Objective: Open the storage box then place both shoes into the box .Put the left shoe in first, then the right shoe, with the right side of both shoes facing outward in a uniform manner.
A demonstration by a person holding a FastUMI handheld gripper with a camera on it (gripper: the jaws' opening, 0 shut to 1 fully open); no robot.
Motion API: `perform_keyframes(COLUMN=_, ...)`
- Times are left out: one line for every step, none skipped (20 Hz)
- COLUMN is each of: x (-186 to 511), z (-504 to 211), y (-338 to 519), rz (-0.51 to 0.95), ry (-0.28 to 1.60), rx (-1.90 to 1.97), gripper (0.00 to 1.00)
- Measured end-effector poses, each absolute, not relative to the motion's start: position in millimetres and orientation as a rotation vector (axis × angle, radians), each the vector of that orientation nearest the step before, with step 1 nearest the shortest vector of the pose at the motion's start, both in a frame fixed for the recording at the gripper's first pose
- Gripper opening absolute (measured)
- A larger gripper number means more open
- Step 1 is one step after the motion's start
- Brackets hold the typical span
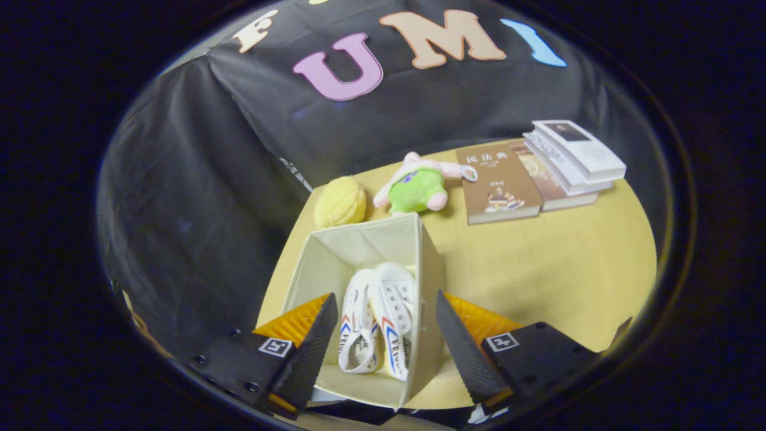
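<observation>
An open cream fabric storage box [335, 263] stands on the yellow table, just below and between my fingers. Two white canvas shoes with red and blue side stripes lie inside it side by side: one shoe [358, 326] on the left, the other shoe [396, 317] on the right against the box's right wall. Both point their toes away from me. My gripper [386, 308] hangs above the box, open, with nothing between its fingers. The fingers straddle the box's width.
Beyond the box lie a yellow plush ball [340, 202] and a green and pink plush toy [418, 187]. A brown book [499, 185] and a stack of books [571, 158] sit at the back right. The table [550, 275] stretches bare to the right of the box.
</observation>
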State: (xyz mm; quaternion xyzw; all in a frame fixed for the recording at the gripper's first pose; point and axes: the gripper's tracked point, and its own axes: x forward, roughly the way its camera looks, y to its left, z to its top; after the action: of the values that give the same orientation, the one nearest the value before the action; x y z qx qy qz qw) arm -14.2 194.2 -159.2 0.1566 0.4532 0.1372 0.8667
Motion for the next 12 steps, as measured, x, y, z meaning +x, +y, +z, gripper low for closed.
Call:
perform_keyframes(x=-13.4, z=-150.6, y=190.3, rz=0.296, ry=0.914, rx=0.324, gripper=1.0)
perform_keyframes(x=-12.8, z=-143.0, y=184.6, rz=0.302, ry=0.885, rx=0.327, gripper=1.0)
perform_keyframes(x=-11.3, z=-135.5, y=176.3, rz=0.304, ry=0.853, rx=0.329, gripper=1.0)
perform_keyframes(x=-9.3, z=-127.7, y=166.7, rz=0.303, ry=0.822, rx=0.32, gripper=1.0)
perform_keyframes(x=-7.8, z=-120.6, y=155.3, rz=0.297, ry=0.787, rx=0.305, gripper=1.0)
perform_keyframes(x=-4.9, z=-112.9, y=144.2, rz=0.293, ry=0.746, rx=0.287, gripper=1.0)
perform_keyframes(x=-0.8, z=-104.7, y=133.8, rz=0.285, ry=0.701, rx=0.271, gripper=1.0)
perform_keyframes(x=2.4, z=-95.9, y=122.0, rz=0.274, ry=0.658, rx=0.258, gripper=1.0)
perform_keyframes(x=4.3, z=-88.2, y=111.6, rz=0.264, ry=0.616, rx=0.249, gripper=1.0)
perform_keyframes(x=6.6, z=-81.1, y=100.2, rz=0.253, ry=0.584, rx=0.237, gripper=1.0)
perform_keyframes(x=8.2, z=-74.9, y=87.5, rz=0.238, ry=0.555, rx=0.221, gripper=1.0)
perform_keyframes(x=9.3, z=-68.9, y=73.9, rz=0.223, ry=0.533, rx=0.202, gripper=1.0)
